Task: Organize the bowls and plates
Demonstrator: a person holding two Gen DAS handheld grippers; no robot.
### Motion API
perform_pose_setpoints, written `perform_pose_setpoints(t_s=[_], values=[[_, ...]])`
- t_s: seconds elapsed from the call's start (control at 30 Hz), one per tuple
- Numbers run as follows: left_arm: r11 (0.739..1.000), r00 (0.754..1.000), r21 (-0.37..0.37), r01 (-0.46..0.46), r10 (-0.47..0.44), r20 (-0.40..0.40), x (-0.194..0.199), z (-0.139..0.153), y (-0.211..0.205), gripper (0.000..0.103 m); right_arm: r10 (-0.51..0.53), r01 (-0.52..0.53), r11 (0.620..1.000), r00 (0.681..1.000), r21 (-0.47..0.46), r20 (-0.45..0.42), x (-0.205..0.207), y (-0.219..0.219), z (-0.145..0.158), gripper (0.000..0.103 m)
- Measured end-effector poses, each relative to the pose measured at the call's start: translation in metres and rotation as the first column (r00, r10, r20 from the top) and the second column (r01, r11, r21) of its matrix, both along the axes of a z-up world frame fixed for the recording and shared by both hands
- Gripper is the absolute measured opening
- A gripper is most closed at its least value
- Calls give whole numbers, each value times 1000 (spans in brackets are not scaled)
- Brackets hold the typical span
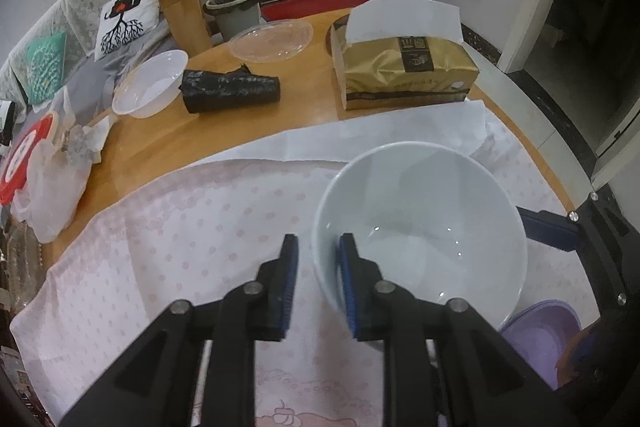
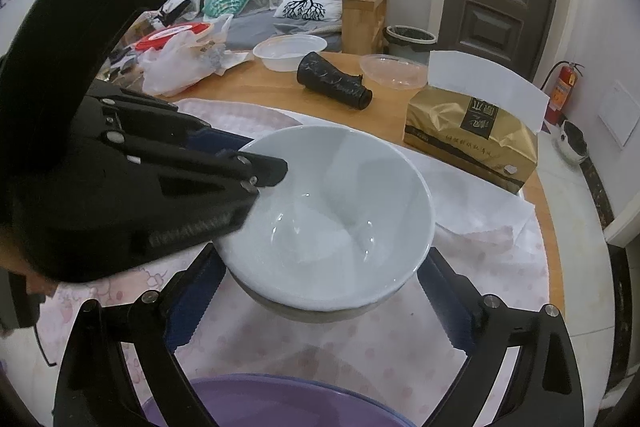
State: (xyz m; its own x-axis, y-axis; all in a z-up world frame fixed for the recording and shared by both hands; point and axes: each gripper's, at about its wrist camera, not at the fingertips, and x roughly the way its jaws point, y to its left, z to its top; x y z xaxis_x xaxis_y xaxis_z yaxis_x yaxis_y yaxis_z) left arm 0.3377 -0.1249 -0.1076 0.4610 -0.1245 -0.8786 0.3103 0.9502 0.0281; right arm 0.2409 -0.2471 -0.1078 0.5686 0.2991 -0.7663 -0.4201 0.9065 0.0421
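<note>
Straddling the bowl's (image 1: 420, 227) rim, the left gripper (image 1: 318, 283) has narrow fingers, one inside, one outside, not quite pinching. The right gripper (image 2: 320, 303) spreads wide around the bowl's sides, seemingly steadying it on the pink cloth (image 1: 180, 227) covering the surface.

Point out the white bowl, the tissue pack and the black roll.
white bowl (image 2: 340, 187): right wrist view, inner wall.
tissue pack (image 1: 408, 75): left wrist view, gold front face.
black roll (image 1: 230, 89): left wrist view, middle of its side.
</note>
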Motion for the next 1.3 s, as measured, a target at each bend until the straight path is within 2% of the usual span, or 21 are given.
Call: perform_pose_setpoints(t_s=[0.07, 0.17, 0.3, 0.5, 0.67, 0.9, 1.07, 1.3], values=[[1000, 1000, -13, -6, 6, -9, 2, -2, 3, 25, 8, -8, 1000, 1000, 7, -10, 0, -2, -2, 95], [997, 999, -77, -12, 9, -48, 7, -5, 7, 25, 23, -22, 999, 999, 24, -39, 1, -6, -9, 95], [997, 996, -78, -14, 8, -85, 15, -16, 3, 26, 38, -37, 999, 994, 10, -98, 3, -3, -28, 95], [992, 993, -122, -4, -10, -114, 21, -28, -4, 28, 27, -30, 999, 994, -29, -101, 12, 6, -45, 95], [988, 993, -153, -13, -6, -119, 25, -30, -3, 27, 14, -7, 999, 988, 44, -152, 25, 2, -55, 95], [988, 994, -156, -5, -13, -111, 25, -30, -3, 25, 0, 15, 996, 986, 85, -167, 32, 2, -63, 94], [986, 994, -168, 0, -19, -110, 19, -26, 0, 23, -11, 21, 998, 988, 61, -153, 27, 5, -61, 91], [995, 994, -99, 15, -25, -104, -7, -13, 16, 23, 14, -4, 997, 990, 73, -137, 8, 25, -56, 88]])
